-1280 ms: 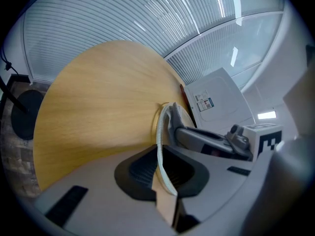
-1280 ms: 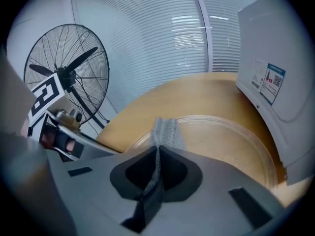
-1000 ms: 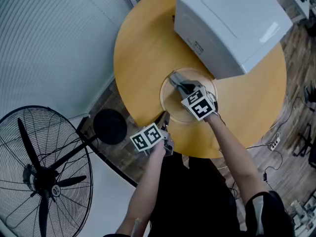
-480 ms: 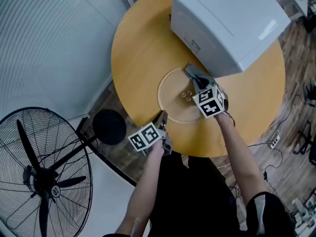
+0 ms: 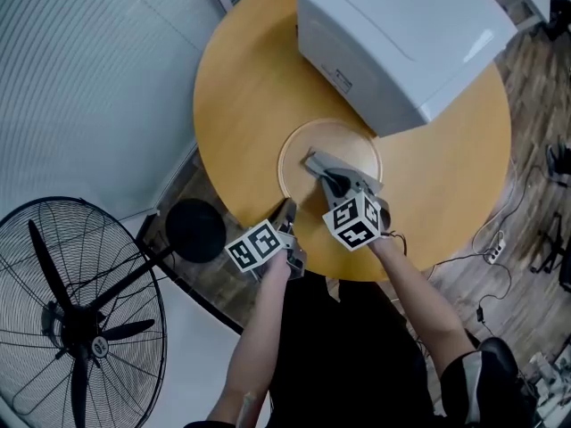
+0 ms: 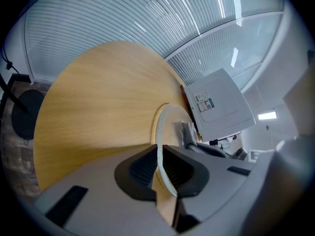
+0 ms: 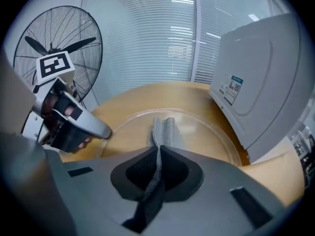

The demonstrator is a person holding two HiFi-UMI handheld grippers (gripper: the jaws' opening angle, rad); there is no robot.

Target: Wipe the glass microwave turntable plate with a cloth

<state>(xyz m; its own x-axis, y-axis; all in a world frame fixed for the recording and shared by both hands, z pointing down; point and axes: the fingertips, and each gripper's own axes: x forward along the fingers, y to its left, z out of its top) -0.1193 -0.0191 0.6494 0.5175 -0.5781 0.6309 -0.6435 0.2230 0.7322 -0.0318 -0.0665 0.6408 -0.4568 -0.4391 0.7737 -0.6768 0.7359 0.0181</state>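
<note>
Glass turntable plate [image 5: 299, 154] lies on the round table [image 5: 241, 96] by the microwave [image 5: 401, 34], its near rim pinched by the left gripper [image 5: 287, 212]; the right gripper [image 5: 335, 184], clamped on a grey cloth [image 5: 343, 169], should press flat and sweep evenly.

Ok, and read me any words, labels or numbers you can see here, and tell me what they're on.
No text here is readable.
Sticker on the white microwave: print beside a blue patch, too small to read.
Marker cubes: black-and-white square patterns, not letters.
</note>
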